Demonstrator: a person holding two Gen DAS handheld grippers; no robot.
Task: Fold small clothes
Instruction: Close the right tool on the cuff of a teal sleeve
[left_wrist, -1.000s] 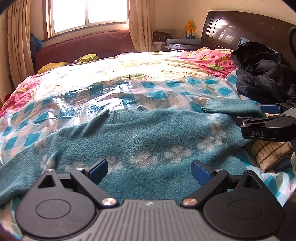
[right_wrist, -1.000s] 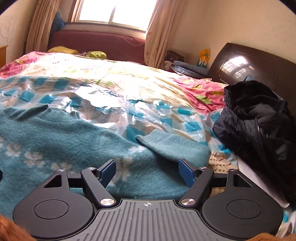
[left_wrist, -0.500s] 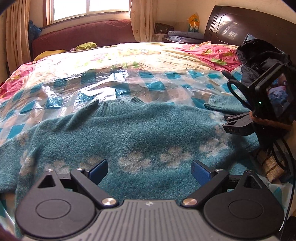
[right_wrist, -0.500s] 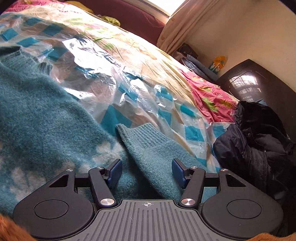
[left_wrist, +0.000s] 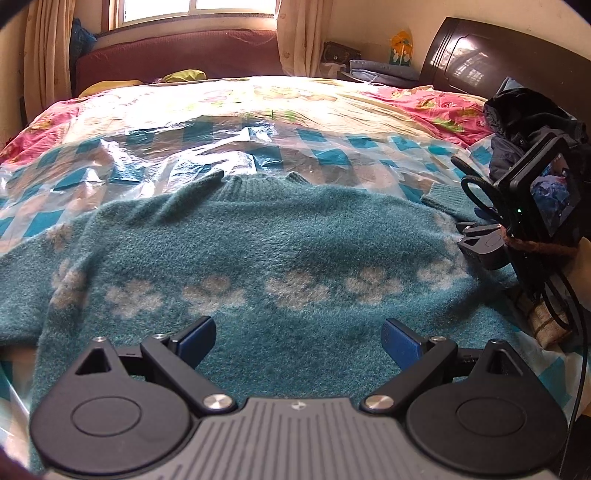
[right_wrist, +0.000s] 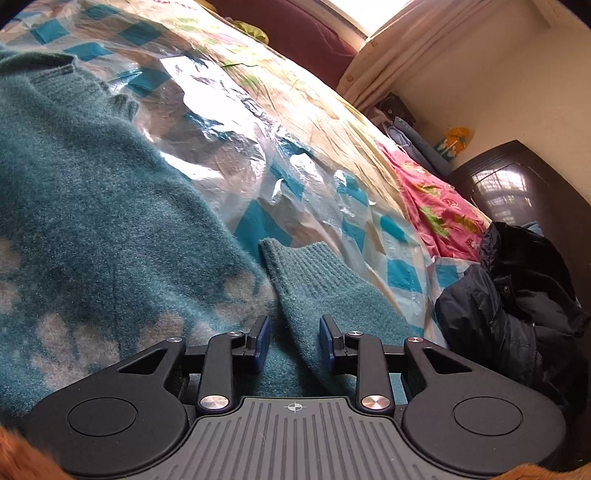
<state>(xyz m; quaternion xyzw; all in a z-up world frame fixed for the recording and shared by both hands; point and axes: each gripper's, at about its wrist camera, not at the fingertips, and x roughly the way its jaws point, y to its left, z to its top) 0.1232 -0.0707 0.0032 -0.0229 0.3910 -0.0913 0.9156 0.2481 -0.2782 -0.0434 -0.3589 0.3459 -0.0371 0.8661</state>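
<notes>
A teal knit sweater (left_wrist: 277, 240) with a row of pale flowers lies flat on the bed, neck pointing away from me. My left gripper (left_wrist: 299, 339) hovers open and wide over its lower body, with nothing between the pads. The sweater's right sleeve (right_wrist: 314, 273) lies folded up beside the body (right_wrist: 92, 221), cuff away from me. My right gripper (right_wrist: 293, 343) straddles this sleeve and its jaws are closing, with the sleeve fabric between the blue pads (right_wrist: 260, 341). From the left wrist view the right gripper (left_wrist: 480, 243) sits at the sweater's right edge beside the cuff (left_wrist: 441, 197).
A crinkled clear plastic sheet (left_wrist: 221, 147) covers the checked bedspread beyond the sweater. A black jacket (right_wrist: 517, 314) is heaped at the right by the dark headboard (left_wrist: 480, 55). A woven brown item (left_wrist: 543, 317) lies at the right bed edge under the right gripper's cable.
My right gripper came down over the sleeve, rolled, and its jaws narrowed around the fabric. My left gripper sank a little closer to the sweater and stayed open.
</notes>
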